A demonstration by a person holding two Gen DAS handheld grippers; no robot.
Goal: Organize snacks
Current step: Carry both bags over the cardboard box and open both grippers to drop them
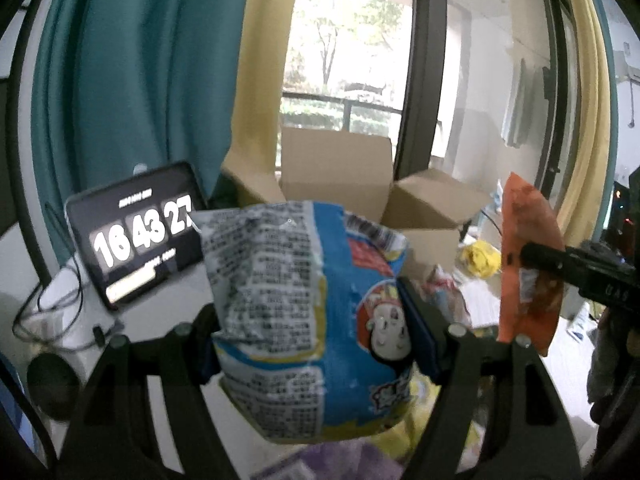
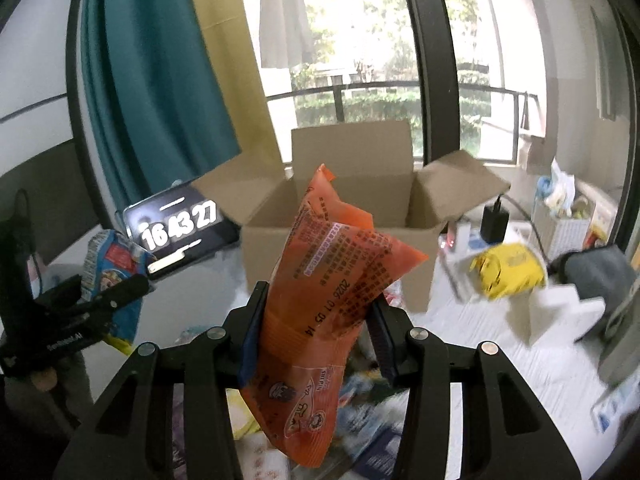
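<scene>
My left gripper [image 1: 316, 344] is shut on a puffy blue and white snack bag [image 1: 304, 320] with a cartoon face, held up above the table. My right gripper [image 2: 320, 332] is shut on an orange snack pouch [image 2: 320, 304], also lifted. An open cardboard box [image 2: 352, 184] stands straight ahead on the table, its flaps spread. In the left wrist view the orange pouch [image 1: 528, 264] hangs to the right with the right gripper [image 1: 524, 256] pinching it, and the box [image 1: 336, 168] is behind the blue bag. In the right wrist view the blue bag [image 2: 112, 268] shows at the left.
A tablet showing a clock [image 2: 176, 228] leans left of the box. More snack packets [image 2: 360, 420] lie blurred on the white table below. A yellow packet [image 2: 508, 268], a black charger [image 2: 494, 220] and a white basket [image 2: 564, 224] sit to the right. Curtains and a window stand behind.
</scene>
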